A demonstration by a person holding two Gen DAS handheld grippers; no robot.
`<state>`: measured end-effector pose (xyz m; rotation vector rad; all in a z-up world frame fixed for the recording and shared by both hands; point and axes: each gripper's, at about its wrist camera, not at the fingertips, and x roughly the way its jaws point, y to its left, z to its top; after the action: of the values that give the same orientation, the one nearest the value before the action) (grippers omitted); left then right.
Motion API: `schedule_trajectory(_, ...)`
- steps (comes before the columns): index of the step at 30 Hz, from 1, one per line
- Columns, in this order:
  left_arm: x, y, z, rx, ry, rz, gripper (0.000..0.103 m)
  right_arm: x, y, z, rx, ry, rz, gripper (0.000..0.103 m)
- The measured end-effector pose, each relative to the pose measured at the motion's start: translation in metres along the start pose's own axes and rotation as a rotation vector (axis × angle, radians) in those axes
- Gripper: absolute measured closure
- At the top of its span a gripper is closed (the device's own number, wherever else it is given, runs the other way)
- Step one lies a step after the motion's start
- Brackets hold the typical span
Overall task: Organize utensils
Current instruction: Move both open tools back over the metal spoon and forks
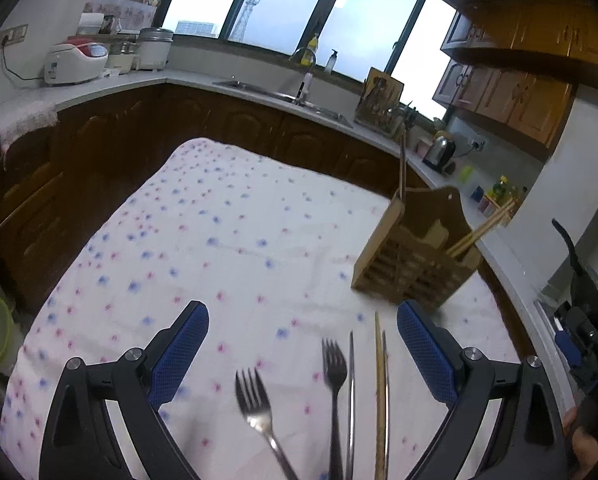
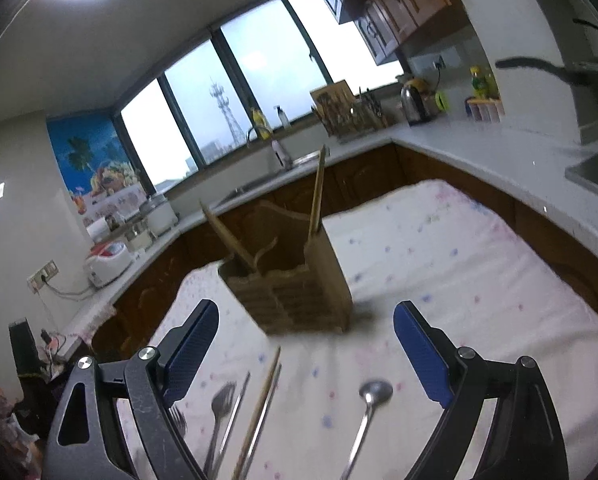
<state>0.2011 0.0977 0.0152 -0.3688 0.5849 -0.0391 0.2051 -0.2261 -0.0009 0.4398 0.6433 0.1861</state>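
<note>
A wooden utensil holder point(image 1: 413, 258) stands on the floral tablecloth point(image 1: 219, 240) with chopsticks point(image 1: 479, 230) and a wooden stick in it. It also shows in the right wrist view point(image 2: 295, 288). Two forks point(image 1: 255, 404) point(image 1: 334, 368), a metal chopstick point(image 1: 351, 392) and wooden chopsticks point(image 1: 380, 392) lie on the cloth between the fingers of my left gripper point(image 1: 303, 354), which is open and empty. My right gripper point(image 2: 306, 346) is open and empty above a metal spoon point(image 2: 369, 408), chopsticks point(image 2: 261, 404) and a fork point(image 2: 219, 404).
A kitchen counter point(image 1: 139, 80) with a sink point(image 1: 283, 98), rice cookers point(image 1: 75, 62), a kettle point(image 1: 439, 152) and a knife rack point(image 1: 381, 102) wraps around behind the table. A stove with a pan point(image 1: 591, 280) is to the right.
</note>
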Motion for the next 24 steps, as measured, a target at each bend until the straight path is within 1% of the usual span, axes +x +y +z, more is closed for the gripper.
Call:
schedule_trajectory(5, -0.012, -0.004, -0.014, 0.02, 0.036, 0.008, 0.007, 0.0, -0.002, -0.023, -0.005, 0.053, -0.021, 0.012)
schedule_trajectory(9, -0.013, -0.006, -0.02, 0.014, 0.068, 0.013, 0.007, 0.003, -0.01, -0.034, 0.008, 0.094, -0.043, 0.012)
schedule_trajectory(17, -0.003, -0.006, -0.029, 0.015, 0.125, 0.021, 0.008, 0.01, -0.015, -0.046, 0.019, 0.15, -0.058, 0.012)
schedule_trajectory(24, 0.004, -0.013, -0.027, 0.05, 0.146, 0.019, 0.009, 0.018, -0.016, -0.051, 0.017, 0.183, -0.063, 0.013)
